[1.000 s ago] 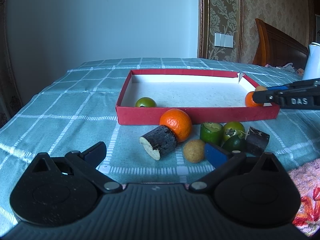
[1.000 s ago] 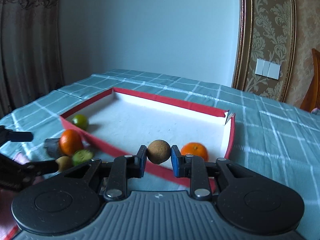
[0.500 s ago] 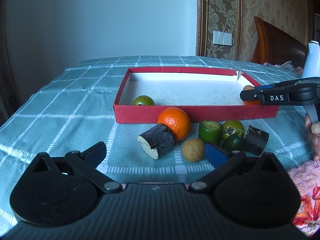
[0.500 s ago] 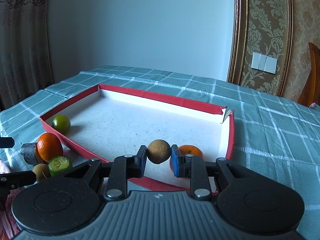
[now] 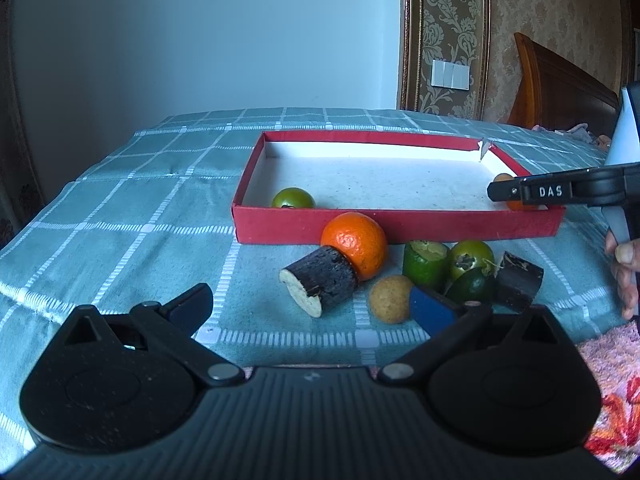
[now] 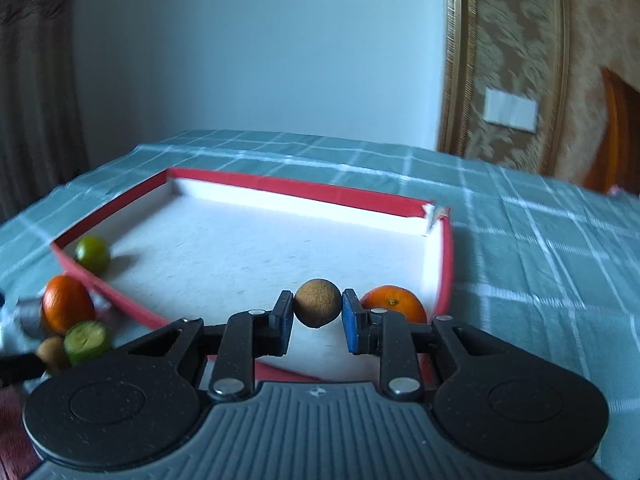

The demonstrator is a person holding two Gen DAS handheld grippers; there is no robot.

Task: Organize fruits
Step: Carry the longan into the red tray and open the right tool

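Observation:
A red tray [image 5: 396,230] with a white floor lies on the checked cloth; it also shows in the right wrist view [image 6: 447,264]. Inside are a green fruit [image 5: 293,198] at the front left and an orange [image 6: 394,303] at the right. My right gripper [image 6: 317,316] is shut on a small brown round fruit [image 6: 318,302], held over the tray beside that orange. My left gripper [image 5: 310,304] is open and empty in front of the loose pile: an orange [image 5: 354,247], a brown fruit [image 5: 389,298], green fruits [image 5: 425,261] and two dark cut stalk pieces [image 5: 319,280].
A pink flowered towel [image 5: 612,392] lies at the front right. A white jug [image 5: 626,132] stands at the far right. A wooden headboard [image 5: 560,88] and patterned wall are behind the table.
My right gripper has carried the brown fruit forward over the tray's near rim and now holds it over the tray floor. My left gripper has stayed open and nearly still.

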